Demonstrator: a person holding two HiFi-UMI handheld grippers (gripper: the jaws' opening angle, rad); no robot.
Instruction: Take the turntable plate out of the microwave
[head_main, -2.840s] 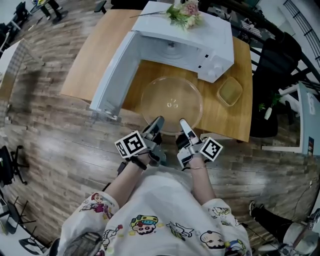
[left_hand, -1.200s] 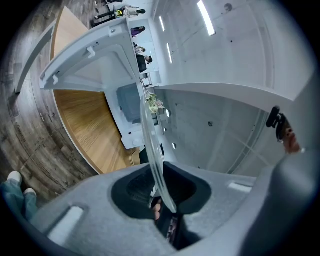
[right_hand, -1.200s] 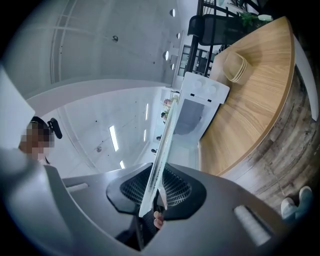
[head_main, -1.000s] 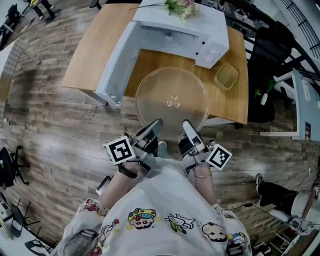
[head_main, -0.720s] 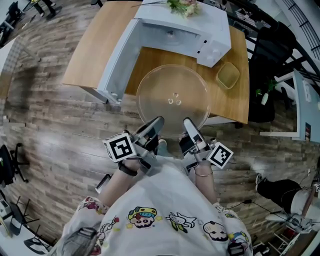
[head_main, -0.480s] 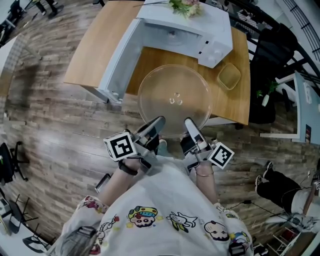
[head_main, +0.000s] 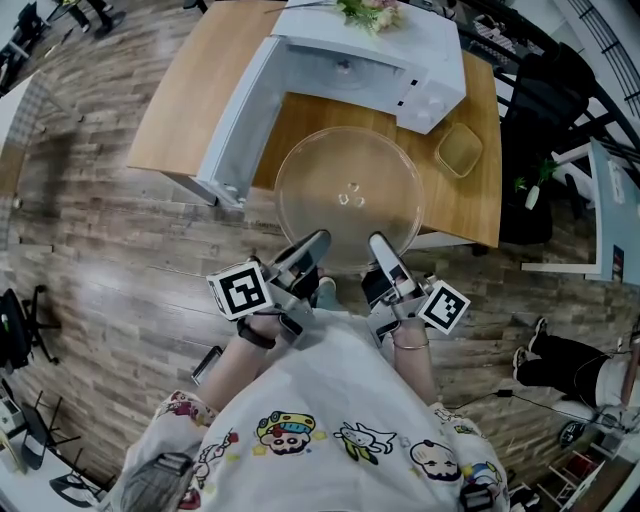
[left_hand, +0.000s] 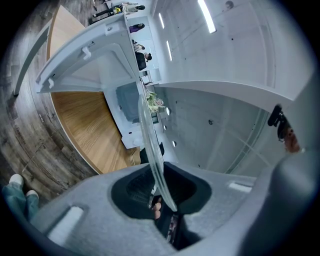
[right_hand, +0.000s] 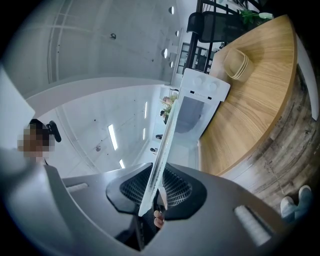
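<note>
The clear glass turntable plate (head_main: 348, 195) is outside the white microwave (head_main: 405, 55) and held level over the wooden table (head_main: 190, 90), in front of the open door (head_main: 240, 110). My left gripper (head_main: 312, 243) is shut on the plate's near rim at the left. My right gripper (head_main: 380, 245) grips the same rim at the right, and its jaws are opening slightly with the glass still between them. The left gripper view shows the plate (left_hand: 150, 145) edge-on, running into the left gripper (left_hand: 161, 192). The right gripper view shows the plate (right_hand: 165, 150) edge-on in the right gripper (right_hand: 152, 192).
A small tan container (head_main: 458, 152) sits on the table to the right of the microwave. Flowers (head_main: 365, 12) lie on the microwave's top. Wooden floor surrounds the table, and dark chairs and frames (head_main: 540, 110) stand to its right.
Since the earliest frame the plate has come up and nearer to me, with both grippers still on its rim. Over the last second it has barely moved.
</note>
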